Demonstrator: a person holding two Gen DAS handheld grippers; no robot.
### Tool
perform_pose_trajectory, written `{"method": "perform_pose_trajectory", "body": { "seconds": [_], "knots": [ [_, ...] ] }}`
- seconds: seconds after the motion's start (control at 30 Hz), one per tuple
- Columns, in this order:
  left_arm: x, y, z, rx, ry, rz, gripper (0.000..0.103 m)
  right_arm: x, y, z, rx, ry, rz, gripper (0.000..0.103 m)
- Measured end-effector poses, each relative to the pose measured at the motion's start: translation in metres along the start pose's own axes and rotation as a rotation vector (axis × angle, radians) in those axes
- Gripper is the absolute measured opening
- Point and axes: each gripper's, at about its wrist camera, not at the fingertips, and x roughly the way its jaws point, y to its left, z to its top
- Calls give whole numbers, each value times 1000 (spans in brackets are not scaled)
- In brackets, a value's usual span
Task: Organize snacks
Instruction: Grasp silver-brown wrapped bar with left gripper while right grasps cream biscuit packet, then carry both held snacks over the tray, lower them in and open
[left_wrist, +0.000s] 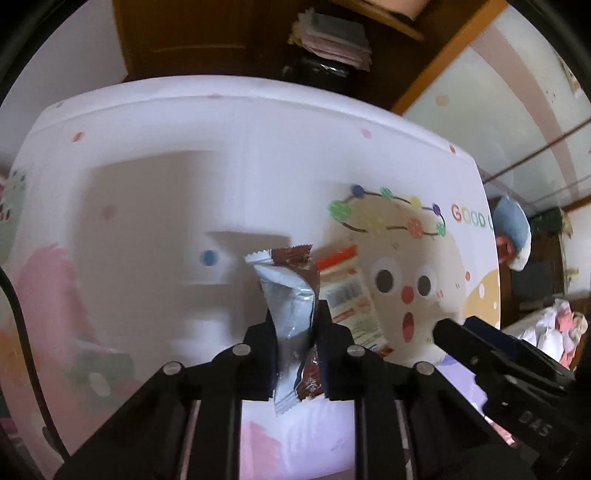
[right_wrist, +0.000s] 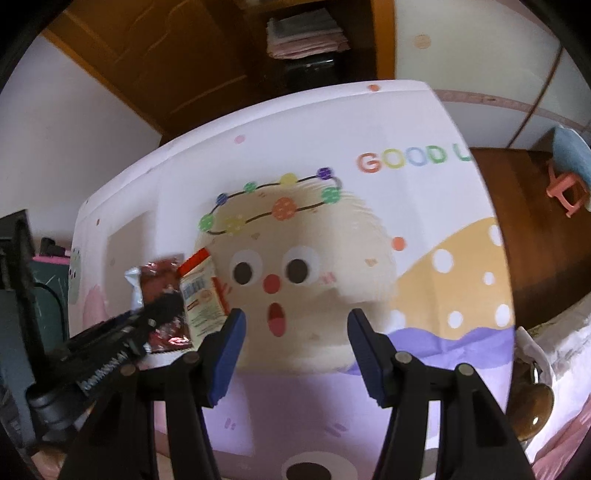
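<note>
The left tool (left_wrist: 295, 354) is closed on a brown-and-silver snack packet (left_wrist: 291, 314), pinched across its middle at lower centre of the left wrist view, with both crimped ends sticking out past the pads. A second packet, white with a red band (left_wrist: 349, 291), lies flat on the table (left_wrist: 147, 184) just beside the held one, right of centre in that view and touching or overlapping it; which cannot be told.

The right tool (right_wrist: 293, 321) stands with its jaws apart and nothing between them, over the cartoon face printed on the tablecloth (right_wrist: 369, 122), lower centre of the right wrist view.

Risks, as judged:
- The wrapper is slick foil, gripped on crumpled material. It may slide out when lifted.
- The neighbouring packet may be dragged along if the two edges overlap.
- Both tools work close together, so a reach by the right for the white packet could knock the left.
- Hard pinching may crush the contents.
</note>
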Motion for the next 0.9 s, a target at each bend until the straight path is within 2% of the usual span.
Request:
{"method": "perform_pose_trajectory", "body": {
  "seconds": [0.27,0.37,0.63,0.77,0.8,0.9],
  "knots": [
    [-47,42,-9,-62,-76,1,13,32,47,4,-60,88,86,58],
    [-65,53,-14,-75,-102,6,13,49,71,5,-131,123,19,60],
    [-96,74,-29,-82,-134,44,13,52,112,3,-249,123,-112,66],
    [-106,79,-36,-84,-135,46,13,56,133,-6,-338,130,-212,67],
    [-110,81,-39,-82,-138,46,13,55,137,-8,-352,117,-219,66],
    [-122,86,-48,-74,-146,50,13,50,142,-10,-362,103,-208,47]
  ]
}}
